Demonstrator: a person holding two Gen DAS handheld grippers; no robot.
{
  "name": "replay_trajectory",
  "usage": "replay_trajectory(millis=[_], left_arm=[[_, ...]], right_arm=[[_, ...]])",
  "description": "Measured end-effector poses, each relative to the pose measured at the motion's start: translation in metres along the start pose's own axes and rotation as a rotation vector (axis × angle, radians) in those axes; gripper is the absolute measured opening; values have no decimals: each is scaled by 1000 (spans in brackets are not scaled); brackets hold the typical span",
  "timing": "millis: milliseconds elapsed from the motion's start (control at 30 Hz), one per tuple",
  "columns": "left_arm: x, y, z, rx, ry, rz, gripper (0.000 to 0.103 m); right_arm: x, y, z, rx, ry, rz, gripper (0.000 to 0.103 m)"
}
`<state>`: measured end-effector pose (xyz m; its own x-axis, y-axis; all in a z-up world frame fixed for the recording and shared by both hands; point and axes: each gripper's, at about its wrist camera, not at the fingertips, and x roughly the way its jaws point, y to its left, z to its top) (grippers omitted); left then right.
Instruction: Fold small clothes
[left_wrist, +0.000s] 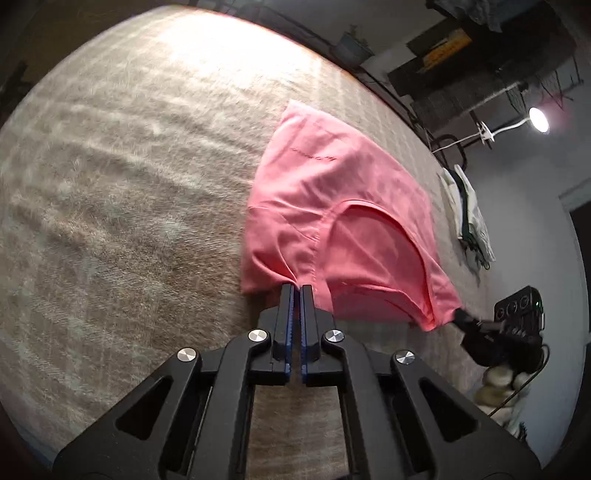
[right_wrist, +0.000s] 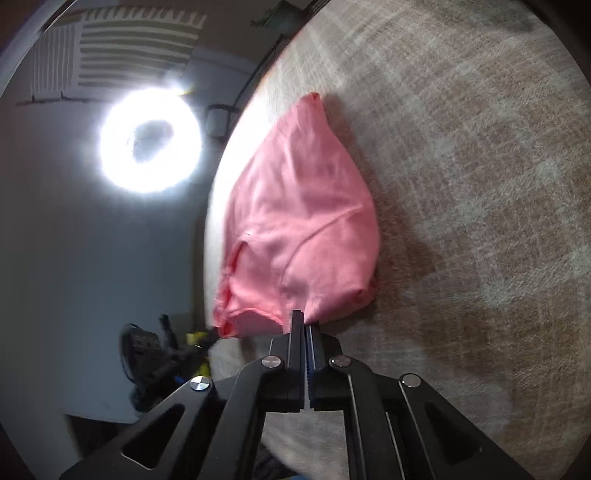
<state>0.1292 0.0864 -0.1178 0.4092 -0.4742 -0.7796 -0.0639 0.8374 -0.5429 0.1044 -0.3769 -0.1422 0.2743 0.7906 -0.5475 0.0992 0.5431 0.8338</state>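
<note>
Two grippers pinch one pink garment (left_wrist: 325, 206) at its near edge. Left gripper (left_wrist: 296, 290): jaws closed on a fold of the cloth at the fingertips. Right gripper (right_wrist: 303, 318): jaws likewise clamped on the fabric. Garment lies directly ahead of both, near edge lifted, far end resting on the beige woven surface (left_wrist: 129, 184). Ring light (right_wrist: 149, 140) lit beyond the surface edge.
</note>
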Motion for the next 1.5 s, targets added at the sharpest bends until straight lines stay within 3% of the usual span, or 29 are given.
replay_trajectory(millis=[67, 200, 300, 433, 600, 633, 700, 800, 867, 967, 1167, 1267, 1367, 1500], left_arm=[[-2, -5, -4, 36, 6, 27, 0], [-5, -16, -20, 130, 21, 111, 0], [-19, -28, -23, 173, -21, 105, 0], [-16, -49, -3, 230, -57, 110, 0], [28, -54, 14, 249, 24, 118, 1], [39, -50, 13, 241, 71, 108, 1], [52, -44, 4, 253, 130, 156, 1], [43, -50, -1, 269, 97, 183, 1], [31, -62, 0, 274, 27, 182, 1], [28, -93, 6, 316, -34, 134, 1], [79, -147, 5, 413, 27, 39, 1], [104, -160, -3, 445, 78, 28, 1], [122, -166, -9, 463, 127, 26, 1], [126, -171, -17, 496, 119, 42, 1]], right_arm=[[-9, 1, 1, 21, -12, 56, 0], [-6, 1, -2, -13, 43, -87, 4], [-4, 3, -3, -60, 107, -123, 14], [-26, 32, 13, -195, 24, -116, 35], [-35, 59, 52, -331, -88, -118, 42], [-32, 60, 63, -336, -91, -104, 42], [-29, 54, 80, -339, -97, -105, 42], [-19, 48, 105, -314, -91, -88, 42], [-8, 42, 119, -293, -82, -80, 42], [8, 37, 140, -265, -55, -71, 42], [43, 20, 171, -208, -6, -72, 39], [55, 15, 173, -194, 22, -93, 34], [64, 6, 179, -143, 38, -52, 26], [63, 0, 187, -97, 16, 53, 3]])
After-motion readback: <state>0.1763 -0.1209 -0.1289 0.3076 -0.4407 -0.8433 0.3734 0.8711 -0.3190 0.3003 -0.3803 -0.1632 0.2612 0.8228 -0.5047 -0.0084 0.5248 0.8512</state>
